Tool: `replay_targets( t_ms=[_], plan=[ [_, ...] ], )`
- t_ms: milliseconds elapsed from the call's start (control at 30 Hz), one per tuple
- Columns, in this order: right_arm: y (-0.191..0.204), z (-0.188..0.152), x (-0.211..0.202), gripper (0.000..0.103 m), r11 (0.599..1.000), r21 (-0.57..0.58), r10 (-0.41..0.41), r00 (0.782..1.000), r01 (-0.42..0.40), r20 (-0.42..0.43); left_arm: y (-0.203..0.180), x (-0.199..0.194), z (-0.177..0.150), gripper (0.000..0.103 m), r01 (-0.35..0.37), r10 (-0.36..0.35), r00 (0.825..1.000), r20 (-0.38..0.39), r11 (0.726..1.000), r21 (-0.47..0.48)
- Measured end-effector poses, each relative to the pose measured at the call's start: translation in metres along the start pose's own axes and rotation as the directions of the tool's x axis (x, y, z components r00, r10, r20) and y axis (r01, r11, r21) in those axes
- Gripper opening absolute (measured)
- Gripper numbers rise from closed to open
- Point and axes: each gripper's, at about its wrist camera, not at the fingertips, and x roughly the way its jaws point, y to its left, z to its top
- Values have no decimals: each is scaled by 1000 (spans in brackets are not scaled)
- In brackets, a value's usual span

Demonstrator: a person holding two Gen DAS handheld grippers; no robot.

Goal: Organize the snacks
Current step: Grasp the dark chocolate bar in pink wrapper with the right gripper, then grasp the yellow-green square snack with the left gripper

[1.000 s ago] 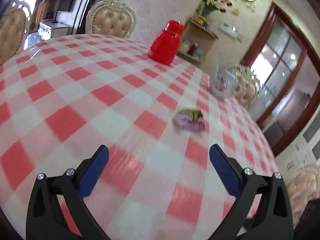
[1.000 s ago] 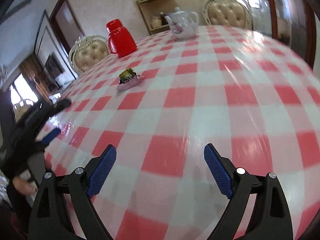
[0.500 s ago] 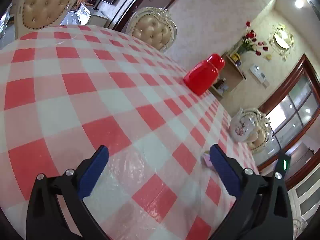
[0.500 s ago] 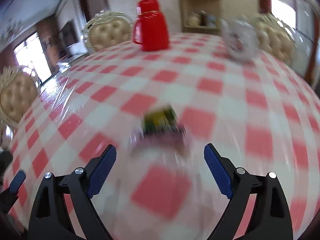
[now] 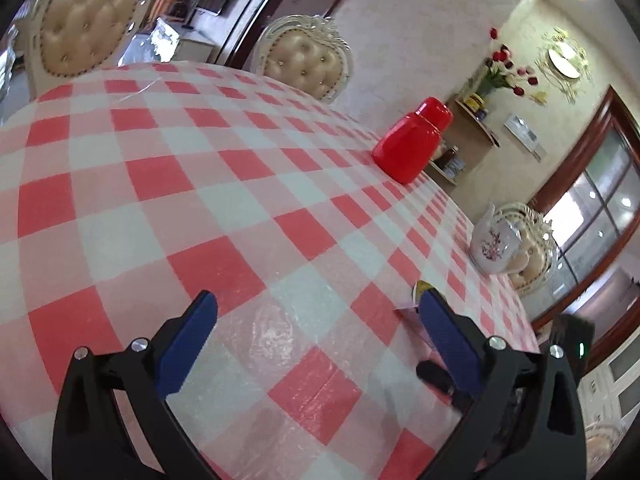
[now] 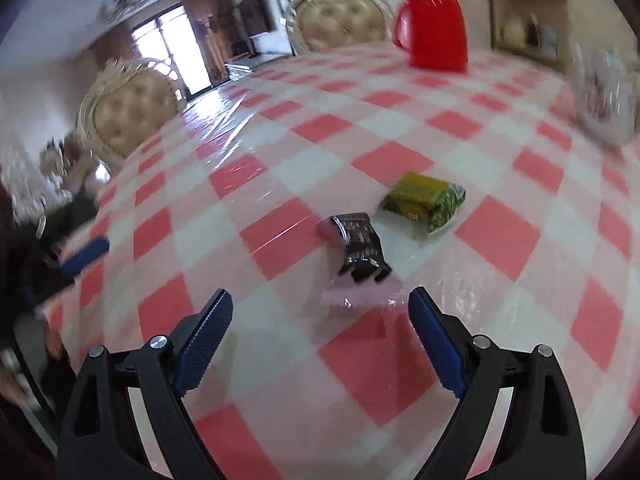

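Two snack packets lie on the red-and-white checked tablecloth (image 6: 280, 184). A dark packet with a pink end (image 6: 358, 252) sits just ahead of my right gripper (image 6: 320, 320), which is open and empty. A yellow-green packet (image 6: 424, 200) lies just beyond it, to the right. In the left wrist view only slivers of the packets (image 5: 412, 310) show, behind the right finger of my left gripper (image 5: 316, 320), which is open and empty over the cloth. The left gripper's blue pad (image 6: 84, 256) shows at the table's left edge.
A red jug (image 5: 412, 146) stands at the far side of the table, and a white flowered teapot (image 5: 494, 246) sits near the right edge. Cushioned chairs (image 5: 308, 64) ring the table. A wall shelf (image 5: 468, 140) holds small items behind the jug.
My right gripper has swung toward the packets and come close, so they now lie just ahead of its fingers. My left gripper has turned left, and the packets slid behind its right finger.
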Motion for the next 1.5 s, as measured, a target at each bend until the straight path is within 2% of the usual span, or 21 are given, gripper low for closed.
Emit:
replay_targets(
  t_ms=[167, 267, 300, 333, 400, 433, 467, 600, 633, 767, 867, 967, 1000, 1033, 1167, 1267, 1300, 1333, 1367, 1433, 1500],
  plan=[
    [1, 21, 15, 87, 995, 41, -93, 996, 93, 13, -1, 1, -3, 101, -18, 18, 1000, -5, 1000, 26],
    [5, 27, 32, 85, 992, 12, -127, 991, 128, -30, -1, 4, -4, 101, -23, 23, 1000, -20, 999, 37],
    [3, 29, 39, 81, 989, 3, -148, 988, 148, -47, -1, 5, -4, 101, -25, 26, 999, -21, 999, 38],
    [4, 28, 40, 71, 985, -2, -170, 984, 170, -59, -1, 6, -4, 101, -26, 26, 999, -23, 999, 38],
    [4, 24, 37, 58, 985, 1, -175, 983, 175, -54, -1, 8, -4, 101, -24, 26, 999, -32, 999, 44],
    [5, 20, 31, 39, 983, -1, -182, 982, 182, -42, -1, 9, -5, 101, -27, 29, 999, -31, 998, 50],
    [5, 17, 27, 30, 982, 9, -186, 982, 186, -37, -1, 9, -5, 101, -31, 33, 999, -29, 998, 59],
    [0, -11, -28, 21, 970, 163, -190, 981, 181, 45, -4, 8, -6, 101, -36, 37, 999, -16, 995, 96],
    [-2, -23, -48, 0, 963, 210, -187, 979, 168, 77, -5, 9, -7, 101, -27, 30, 999, -24, 994, 107],
    [-14, -62, -102, 0, 930, 340, -208, 964, 142, 166, -24, 12, -18, 101, 34, -19, 996, -83, 983, 179],
    [-17, -70, -107, 4, 957, 282, -130, 971, 71, 199, -49, 13, -33, 101, 30, -11, 998, -63, 951, 308],
    [-16, -59, -92, 43, 960, 280, -72, 986, 28, 147, -61, 15, -42, 101, 52, -24, 996, -84, 939, 340],
    [-11, -55, -87, 69, 967, 256, -41, 989, 4, 140, -62, 13, -42, 101, 49, -25, 997, -74, 940, 338],
    [3, -50, -81, 76, 982, 188, -3, 994, -18, 113, -62, 12, -40, 101, 55, -34, 997, -69, 941, 335],
    [48, -43, -61, 75, 999, 14, 35, 999, -35, 20, -45, 4, -23, 101, 63, -61, 998, -19, 971, 232],
    [69, -45, -40, 72, 997, -58, -57, 997, 54, -45, -33, 8, -17, 101, 76, -70, 996, -47, 984, 160],
    [71, -48, -32, 67, 996, -58, -69, 995, 65, -74, -33, 10, -17, 101, 77, -69, 996, -59, 984, 162],
    [71, -51, -27, 57, 996, -56, -81, 992, 76, -100, -34, 10, -17, 101, 80, -71, 996, -61, 982, 170],
    [71, -53, -26, 53, 993, -67, -102, 990, 95, -94, -36, 9, -18, 101, 83, -74, 996, -58, 980, 183],
    [70, -59, -31, 23, 990, -81, -118, 989, 112, -84, -40, 6, -20, 101, 92, -83, 995, -51, 971, 219],
    [64, -66, -44, 19, 989, -59, -142, 989, 139, -43, -43, 4, -22, 101, 92, -82, 995, -51, 965, 247]
  ],
)
